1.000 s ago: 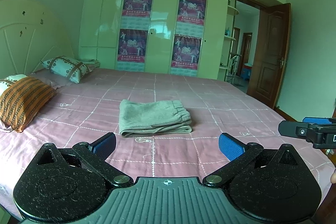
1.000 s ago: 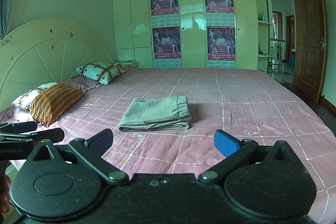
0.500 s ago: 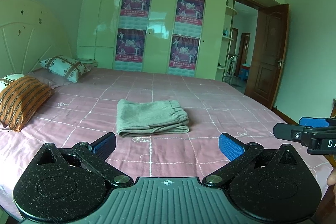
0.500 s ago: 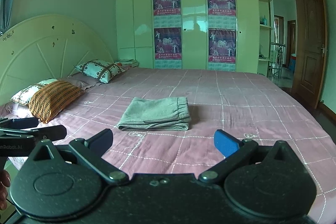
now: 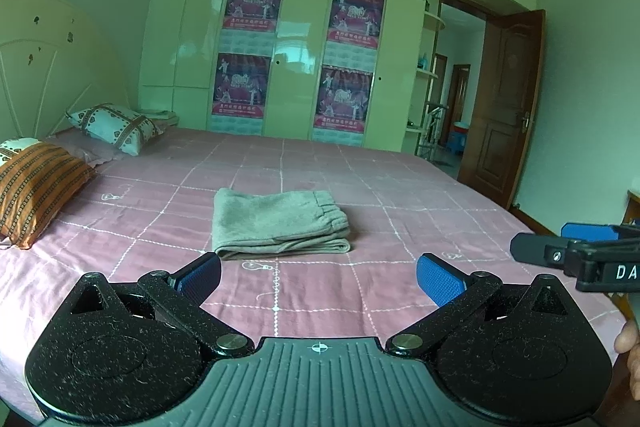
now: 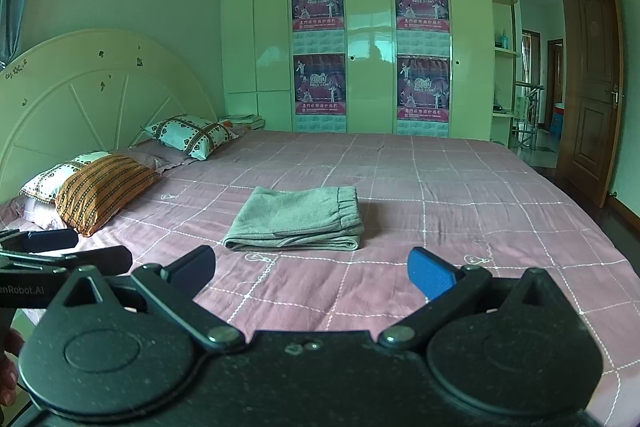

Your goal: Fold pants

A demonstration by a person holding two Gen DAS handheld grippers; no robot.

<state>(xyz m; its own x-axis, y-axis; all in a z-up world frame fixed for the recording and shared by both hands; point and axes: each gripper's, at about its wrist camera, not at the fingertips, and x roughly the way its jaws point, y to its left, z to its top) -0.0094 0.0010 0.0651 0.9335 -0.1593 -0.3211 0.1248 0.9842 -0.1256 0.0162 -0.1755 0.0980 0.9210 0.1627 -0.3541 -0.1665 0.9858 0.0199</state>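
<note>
Grey pants (image 5: 280,221) lie folded into a compact stack in the middle of the pink checked bed (image 5: 400,195), waistband to the right. They also show in the right wrist view (image 6: 298,219). My left gripper (image 5: 318,277) is open and empty, held back from the pants above the bed's near edge. My right gripper (image 6: 310,269) is open and empty too, also short of the pants. Each gripper shows at the edge of the other's view: the right one (image 5: 576,251) and the left one (image 6: 60,251).
Several pillows (image 6: 104,187) lie at the headboard (image 6: 80,95) on the left. A wardrobe with posters (image 6: 372,51) stands behind the bed. An open wooden door (image 5: 508,107) is at the right.
Both grippers have drawn slightly back and up from the bed; the views shifted a little. The pants lie as before.
</note>
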